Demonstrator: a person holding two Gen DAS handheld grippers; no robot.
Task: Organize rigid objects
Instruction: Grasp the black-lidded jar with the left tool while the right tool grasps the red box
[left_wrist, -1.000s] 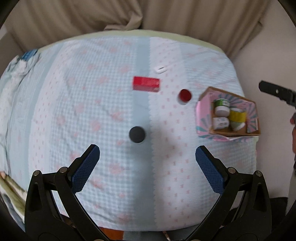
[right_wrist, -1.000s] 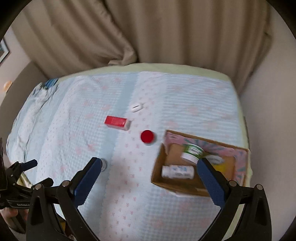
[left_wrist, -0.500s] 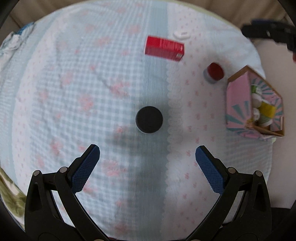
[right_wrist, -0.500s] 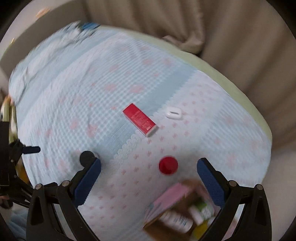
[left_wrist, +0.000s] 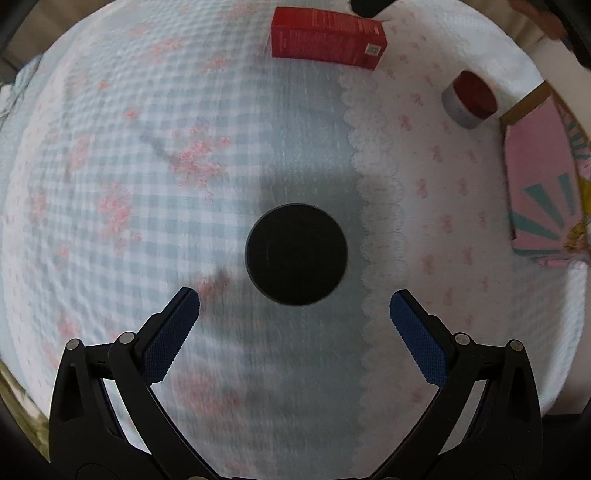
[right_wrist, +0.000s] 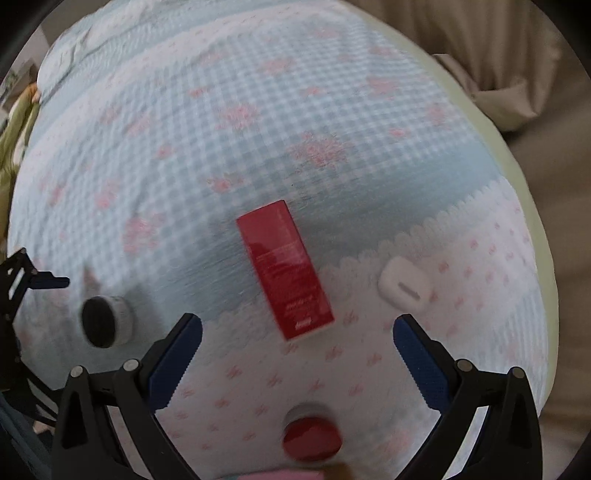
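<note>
The left hand-held gripper (left_wrist: 294, 306) is hanging wide apart over the black-lidded jar (left_wrist: 296, 254). The right hand-held gripper (right_wrist: 297, 326) is gaping wide, empty, above the red box (right_wrist: 283, 268).

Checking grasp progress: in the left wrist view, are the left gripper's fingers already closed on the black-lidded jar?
No, the left gripper is wide open, with the jar ahead of its fingertips, untouched.

Soft daylight, motion blur, fisheye bending, dark vignetted corners.

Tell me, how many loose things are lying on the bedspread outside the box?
4: a black-lidded jar ahead of the left gripper, a red box ahead of the right gripper, a red-lidded jar, a white case.
</note>
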